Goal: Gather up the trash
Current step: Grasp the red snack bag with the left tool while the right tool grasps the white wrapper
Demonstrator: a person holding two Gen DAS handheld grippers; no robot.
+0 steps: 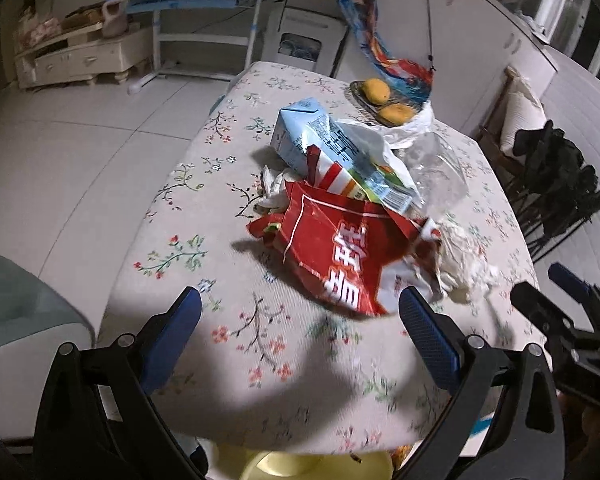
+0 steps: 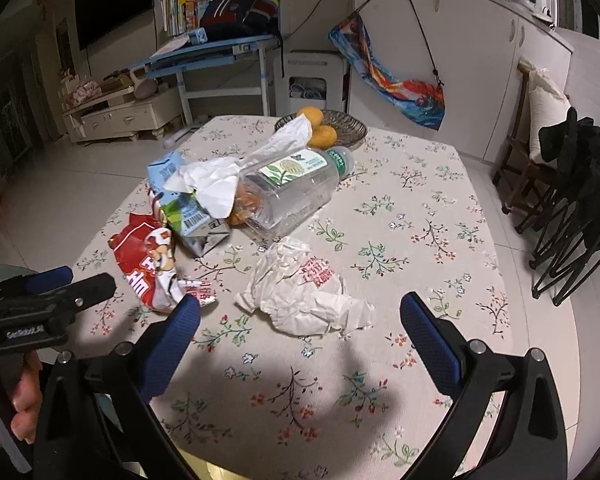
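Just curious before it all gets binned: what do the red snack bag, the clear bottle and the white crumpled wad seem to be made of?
The red snack bag looks like glossy plastic or foil film: it shines and holds sharp creases. The clear bottle seems to be thin transparent plastic with a paper or film label. The white crumpled wad looks like matte paper, maybe a wrapper or napkin, with soft wrinkles and red print.

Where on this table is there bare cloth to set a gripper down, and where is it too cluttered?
Free: the near strip of the tablecloth in front of the crumpled paper, and the right side beyond the bottle. Crowded: the left-centre, where the red snack bag, milk carton and bottle pile together, up to the fruit basket.
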